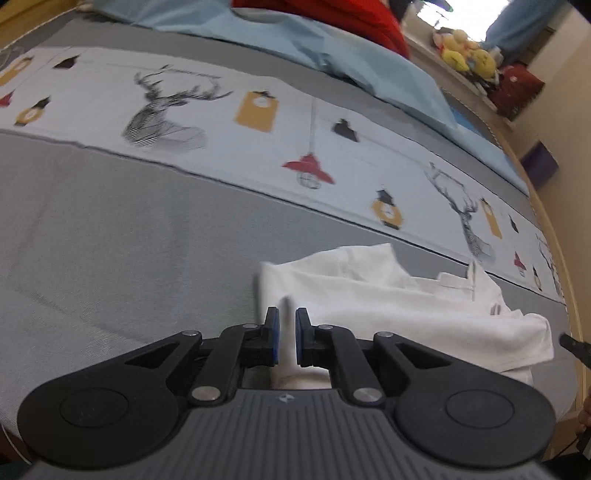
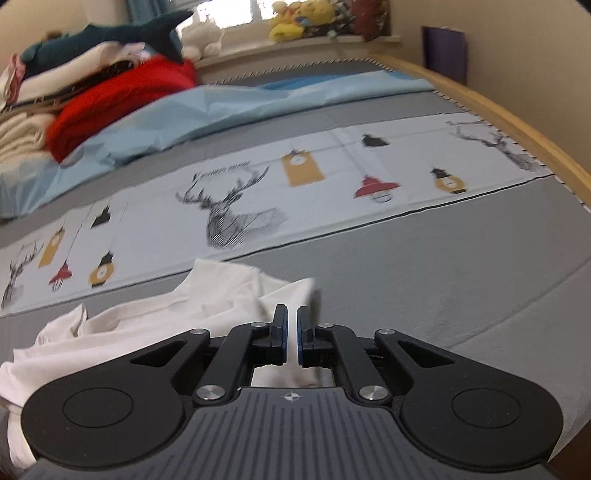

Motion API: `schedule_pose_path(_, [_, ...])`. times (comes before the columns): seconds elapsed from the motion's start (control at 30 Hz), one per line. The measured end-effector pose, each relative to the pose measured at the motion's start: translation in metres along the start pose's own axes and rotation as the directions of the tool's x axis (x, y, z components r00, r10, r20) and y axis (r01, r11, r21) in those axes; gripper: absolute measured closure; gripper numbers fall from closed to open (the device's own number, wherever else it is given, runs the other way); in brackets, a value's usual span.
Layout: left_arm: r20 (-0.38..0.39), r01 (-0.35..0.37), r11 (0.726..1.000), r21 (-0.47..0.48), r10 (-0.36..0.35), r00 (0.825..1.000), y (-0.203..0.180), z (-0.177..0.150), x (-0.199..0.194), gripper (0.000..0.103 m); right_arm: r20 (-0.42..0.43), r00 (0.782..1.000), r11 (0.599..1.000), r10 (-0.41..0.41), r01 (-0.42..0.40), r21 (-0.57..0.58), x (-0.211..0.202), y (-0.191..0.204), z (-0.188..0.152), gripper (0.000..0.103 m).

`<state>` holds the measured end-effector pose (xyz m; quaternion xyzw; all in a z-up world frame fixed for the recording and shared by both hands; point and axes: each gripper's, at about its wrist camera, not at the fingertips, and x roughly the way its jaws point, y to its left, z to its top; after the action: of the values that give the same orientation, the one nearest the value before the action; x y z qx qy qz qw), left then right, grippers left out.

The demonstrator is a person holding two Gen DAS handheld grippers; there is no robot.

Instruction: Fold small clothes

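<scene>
Plush toys [image 2: 295, 18] on the windowsill, a dark stuffed shark [image 2: 110, 37] and stacked folded laundry [image 2: 26, 110] show fully only to the right wrist camera, while the left one catches the edge of the right gripper's black body at its border. White garment [image 1: 388, 306] lies rumpled on the grey bed cover [image 1: 110, 240], its near edges hidden under both tools. Left gripper [image 1: 287, 332] and right gripper [image 2: 291, 328] each have fingers nearly closed with white cloth between the blue pads; whether they actually pinch it is hard to make out.
</scene>
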<state>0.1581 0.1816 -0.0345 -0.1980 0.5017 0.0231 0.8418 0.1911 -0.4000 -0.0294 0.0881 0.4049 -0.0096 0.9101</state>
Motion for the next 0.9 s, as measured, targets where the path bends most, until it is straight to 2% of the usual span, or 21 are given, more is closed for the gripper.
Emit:
schedule_pose_path(0.17, [-0.066,-0.014,1.0,0.018,0.016,0.998,0.024,-0.006,0.001,0.09,-0.041,0.999,0.999,0.022,-0.023,-0.03,-0.005,-0.025,-0.011,0.099])
schedule_pose_path(0.27, [-0.107,-0.003,0.999,0.044,0.007,0.994,0.026,-0.013,0.006,0.081,-0.079,0.996,0.994,0.039,-0.046,-0.095,-0.002,-0.023,-0.019,0.099])
schedule_pose_path(0.47, [-0.176,0.022,0.985,0.17,0.009,0.984,-0.002,-0.023,0.022,0.067,-0.178,0.98,0.976,0.089,-0.121,-0.179,0.019,0.002,-0.028,0.098])
schedule_pose_path(0.5, [-0.186,0.029,0.982,0.188,0.007,0.983,-0.007,-0.024,0.024,0.06,-0.185,0.977,0.974,0.102,-0.136,-0.18,0.021,0.007,-0.028,0.097])
schedule_pose_path(0.53, [-0.191,0.038,0.979,0.202,0.001,0.982,-0.012,-0.025,0.026,0.053,-0.187,0.976,0.973,0.111,-0.145,-0.177,0.024,0.01,-0.027,0.091])
schedule_pose_path(0.57, [-0.189,0.045,0.976,0.213,-0.004,0.982,-0.016,-0.026,0.027,0.05,-0.185,0.976,0.974,0.119,-0.151,-0.168,0.026,0.014,-0.025,0.082])
schedule_pose_path(0.6, [-0.184,0.054,0.973,0.223,-0.012,0.983,-0.02,-0.026,0.027,0.046,-0.179,0.976,0.975,0.128,-0.156,-0.156,0.027,0.016,-0.023,0.079])
schedule_pose_path(0.67, [-0.17,0.057,0.971,0.232,-0.018,0.985,-0.025,-0.024,0.028,0.045,-0.173,0.974,0.977,0.147,-0.171,-0.128,0.031,0.019,-0.02,0.069])
schedule_pose_path(0.77, [-0.156,0.029,0.976,0.218,0.006,0.988,-0.025,-0.019,0.033,0.054,-0.185,0.972,0.979,0.147,-0.169,-0.112,0.04,0.025,-0.017,0.066])
schedule_pose_path(0.83, [-0.165,0.037,0.98,0.197,-0.004,0.986,-0.024,-0.015,0.037,0.09,-0.178,0.972,0.98,0.153,-0.172,-0.096,0.043,0.028,-0.013,0.066])
schedule_pose_path(0.9, [-0.148,0.04,0.98,0.193,-0.011,0.989,-0.025,-0.011,0.037,0.098,-0.151,0.973,0.98,0.172,-0.185,-0.075,0.045,0.03,-0.007,0.067])
